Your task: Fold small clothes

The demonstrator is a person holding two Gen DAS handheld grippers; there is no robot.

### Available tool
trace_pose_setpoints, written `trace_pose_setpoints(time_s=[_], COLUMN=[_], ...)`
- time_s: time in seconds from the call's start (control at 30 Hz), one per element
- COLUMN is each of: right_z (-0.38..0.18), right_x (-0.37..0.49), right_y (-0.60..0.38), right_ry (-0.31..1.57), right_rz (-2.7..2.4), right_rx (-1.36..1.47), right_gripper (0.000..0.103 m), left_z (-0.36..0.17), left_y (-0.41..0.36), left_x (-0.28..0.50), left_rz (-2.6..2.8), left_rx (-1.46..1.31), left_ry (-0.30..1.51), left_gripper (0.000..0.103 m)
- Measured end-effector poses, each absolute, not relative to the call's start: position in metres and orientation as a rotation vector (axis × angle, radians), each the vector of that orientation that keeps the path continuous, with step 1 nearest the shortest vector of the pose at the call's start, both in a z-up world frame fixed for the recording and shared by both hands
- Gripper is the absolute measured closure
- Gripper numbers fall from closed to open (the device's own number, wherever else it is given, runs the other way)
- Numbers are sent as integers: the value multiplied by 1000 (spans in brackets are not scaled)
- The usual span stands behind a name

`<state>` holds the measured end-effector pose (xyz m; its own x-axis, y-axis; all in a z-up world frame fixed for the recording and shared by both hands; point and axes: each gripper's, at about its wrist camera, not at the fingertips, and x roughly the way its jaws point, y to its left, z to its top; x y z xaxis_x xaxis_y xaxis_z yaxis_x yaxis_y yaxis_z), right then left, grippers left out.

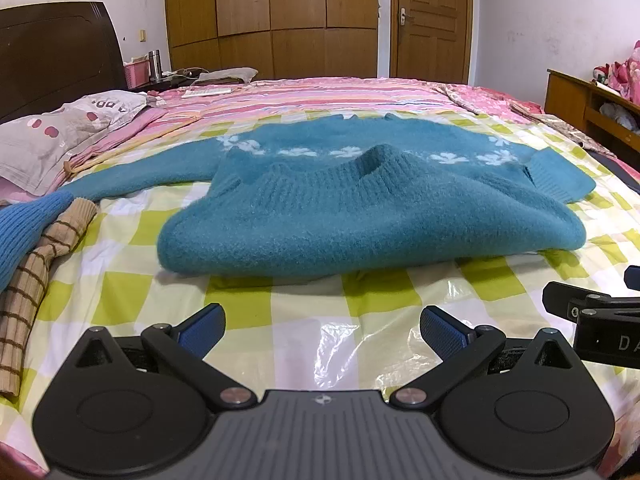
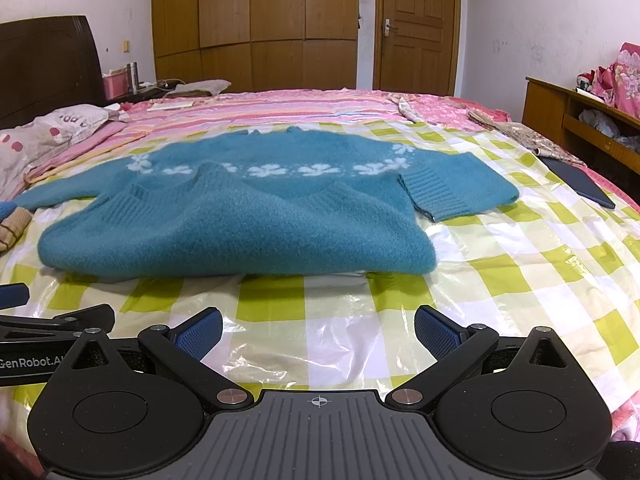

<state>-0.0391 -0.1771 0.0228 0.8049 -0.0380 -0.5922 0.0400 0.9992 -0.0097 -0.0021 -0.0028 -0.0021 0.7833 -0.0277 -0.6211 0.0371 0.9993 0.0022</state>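
**Teal sweater folded on checked bed cover**

A fuzzy teal knitted sweater (image 1: 360, 216) with a band of white flowers lies at twelve o'clock from both grippers, on a glossy green-and-white checked plastic sheet (image 1: 304, 340). Its ribbed hem is folded up over the body; one sleeve stretches toward nine o'clock. The left gripper (image 1: 322, 330) and right gripper (image 2: 318, 328) stand wide apart, holding nothing.

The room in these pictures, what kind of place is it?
Most likely a home bedroom. A bed with a dark headboard and a pillow fills the view, and a wooden wardrobe stands by the far wall. A teal sweater lies on the checked sheet.
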Motion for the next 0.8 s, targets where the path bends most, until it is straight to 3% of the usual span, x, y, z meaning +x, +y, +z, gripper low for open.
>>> trace_pose_setpoints(time_s=[0.8], right_z=[20], right_x=[-41], right_y=[-174], right_ry=[639], right_rz=[-30], right_rx=[-1], right_gripper=[3], left_z=[-2], left_y=[-2], left_x=[-2], left_rz=[-40], left_rx=[11], left_ry=[671], left_gripper=[0])
